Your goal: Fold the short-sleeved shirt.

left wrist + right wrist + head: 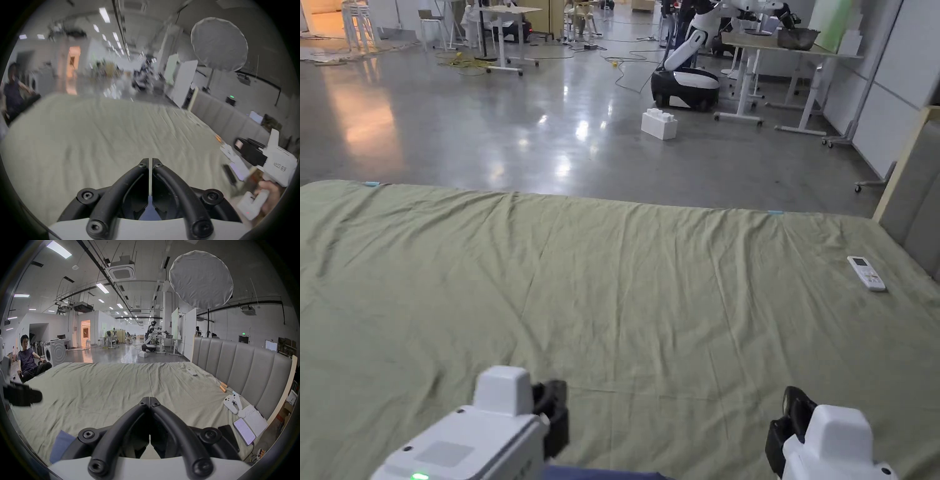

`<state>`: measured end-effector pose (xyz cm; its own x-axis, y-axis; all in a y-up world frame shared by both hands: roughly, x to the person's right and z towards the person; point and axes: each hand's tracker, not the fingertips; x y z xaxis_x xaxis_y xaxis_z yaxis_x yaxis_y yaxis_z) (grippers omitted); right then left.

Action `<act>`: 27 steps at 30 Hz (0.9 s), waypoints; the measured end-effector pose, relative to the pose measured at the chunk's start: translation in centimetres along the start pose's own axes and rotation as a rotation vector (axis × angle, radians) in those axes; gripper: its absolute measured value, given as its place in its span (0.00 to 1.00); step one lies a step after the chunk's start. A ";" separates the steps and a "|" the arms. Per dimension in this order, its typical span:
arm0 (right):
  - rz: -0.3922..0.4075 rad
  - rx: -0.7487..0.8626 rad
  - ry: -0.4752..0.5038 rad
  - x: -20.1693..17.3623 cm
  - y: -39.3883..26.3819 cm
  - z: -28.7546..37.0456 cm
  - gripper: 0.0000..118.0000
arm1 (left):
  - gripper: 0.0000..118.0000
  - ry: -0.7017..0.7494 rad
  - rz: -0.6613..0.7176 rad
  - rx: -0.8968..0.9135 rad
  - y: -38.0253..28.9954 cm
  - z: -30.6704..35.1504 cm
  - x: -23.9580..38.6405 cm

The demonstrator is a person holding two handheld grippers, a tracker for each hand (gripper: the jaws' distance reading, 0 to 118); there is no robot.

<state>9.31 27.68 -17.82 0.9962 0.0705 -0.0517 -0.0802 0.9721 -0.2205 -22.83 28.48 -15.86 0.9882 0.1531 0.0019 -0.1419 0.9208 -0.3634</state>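
A green sheet [625,300] covers the bed, and both grippers hover low over its near edge. My left gripper [553,409] has its jaws almost together, leaving a hairline gap with nothing between them [150,161]. My right gripper [795,409] is shut with nothing in it [149,400]. The blue shirt shows as a small strip at the near edge between the grippers [606,474]. It is under the left jaws [150,212] and to the lower left in the right gripper view [62,443]. Most of it is hidden.
A white remote [867,273] lies at the right of the bed near the grey padded headboard [240,363]. A white game controller [232,403], a booklet [254,418] and a phone [244,430] lie along that side. A person [27,360] sits beyond the left corner.
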 end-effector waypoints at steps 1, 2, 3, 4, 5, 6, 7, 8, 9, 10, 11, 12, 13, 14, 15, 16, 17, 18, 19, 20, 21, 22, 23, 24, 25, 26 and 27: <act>0.003 0.015 0.000 -0.2 0.4 -0.1 0.00 | 0.03 0.040 -0.021 0.054 0.5 0.5 -0.8; 0.008 0.029 -0.002 -0.4 0.8 -0.1 0.00 | 0.03 0.093 -0.038 0.097 1.0 1.0 -1.4; 0.015 0.046 0.000 -0.6 1.2 -0.1 0.00 | 0.03 0.125 -0.056 0.136 1.4 1.5 -2.0; 0.020 0.063 0.000 -0.8 1.5 -0.1 0.00 | 0.03 0.148 -0.070 0.172 1.8 1.7 -2.6; 0.028 0.083 -0.004 -0.9 1.9 -0.1 0.00 | 0.03 0.188 -0.079 0.196 2.1 2.0 -3.1; 0.050 0.114 -0.003 -1.1 2.3 -0.1 0.00 | 0.03 0.219 -0.084 0.208 2.3 2.2 -3.5; 0.050 0.120 -0.002 -1.3 2.5 -0.2 0.00 | 0.03 0.246 -0.085 0.221 2.4 2.4 -4.0; 0.050 0.126 -0.001 -1.4 2.7 -0.2 0.00 | 0.03 0.266 -0.083 0.228 2.5 2.4 -4.4; 0.059 0.134 -0.003 -1.6 3.0 -0.3 0.00 | 0.03 0.270 -0.086 0.229 2.6 2.5 -4.8; 0.073 0.147 -0.007 -1.7 3.3 -0.3 0.00 | 0.03 0.266 -0.099 0.237 2.6 2.7 -5.1; 0.068 0.150 -0.008 -1.7 3.5 -0.3 0.00 | 0.03 0.291 -0.124 0.245 2.6 2.8 -5.3; 0.066 0.161 -0.007 -1.6 3.7 -0.2 0.00 | 0.03 0.307 -0.134 0.242 2.6 2.7 -5.6; 0.068 0.168 -0.012 -1.5 4.0 -0.1 0.00 | 0.03 0.307 -0.134 0.248 2.6 3.0 -5.9; 0.077 0.182 -0.023 -1.5 4.3 -0.1 0.00 | 0.03 0.309 -0.136 0.256 2.7 3.1 -6.2; 0.083 0.188 -0.028 -1.4 4.5 0.0 0.00 | 0.03 0.324 -0.142 0.258 2.8 3.3 -6.4; 0.086 0.195 -0.033 -1.3 4.7 0.0 0.00 | 0.03 0.340 -0.148 0.268 2.8 3.5 -6.6; 0.089 0.197 -0.035 -1.3 4.8 0.1 0.00 | 0.03 0.343 -0.148 0.269 2.8 3.6 -7.0; 0.093 0.197 -0.040 -1.3 4.9 0.1 0.00 | 0.03 0.347 -0.140 0.263 2.9 3.6 -7.3; 0.096 0.196 -0.043 -1.4 4.9 0.3 0.00 | 0.03 0.348 -0.129 0.252 2.8 3.7 -7.6; 0.095 0.194 -0.041 -1.4 4.8 0.5 0.00 | 0.03 0.347 -0.122 0.247 2.6 3.8 -8.0; 0.087 0.182 -0.036 -1.6 4.5 0.6 0.00 | 0.03 0.348 -0.119 0.241 2.3 3.8 -8.3; 0.064 0.151 -0.027 -2.0 4.0 0.9 0.00 | 0.03 0.350 -0.117 0.222 2.1 3.8 -8.6; 0.062 0.131 -0.007 -2.5 3.5 1.1 0.00 | 0.03 0.351 -0.111 0.196 1.7 3.8 -8.9; 0.059 0.099 0.027 -3.2 2.6 1.3 0.00 | 0.03 0.348 -0.104 0.185 1.3 3.9 -9.2; 0.065 0.067 0.064 -4.1 1.6 1.4 0.00 | 0.03 0.342 -0.094 0.174 0.8 3.9 -9.5; 0.086 0.027 0.098 -5.2 0.4 1.4 0.00 | 0.03 0.339 -0.084 0.152 0.3 3.9 -9.7; 0.104 -0.011 0.127 -6.4 -0.9 1.3 0.00 | 0.03 0.332 -0.077 0.129 -0.2 3.8 -9.8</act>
<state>3.10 26.70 -16.02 0.9702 0.1409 -0.1973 -0.1835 0.9585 -0.2180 -32.75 28.16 -12.23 0.9580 -0.0238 -0.2859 -0.0517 0.9659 -0.2537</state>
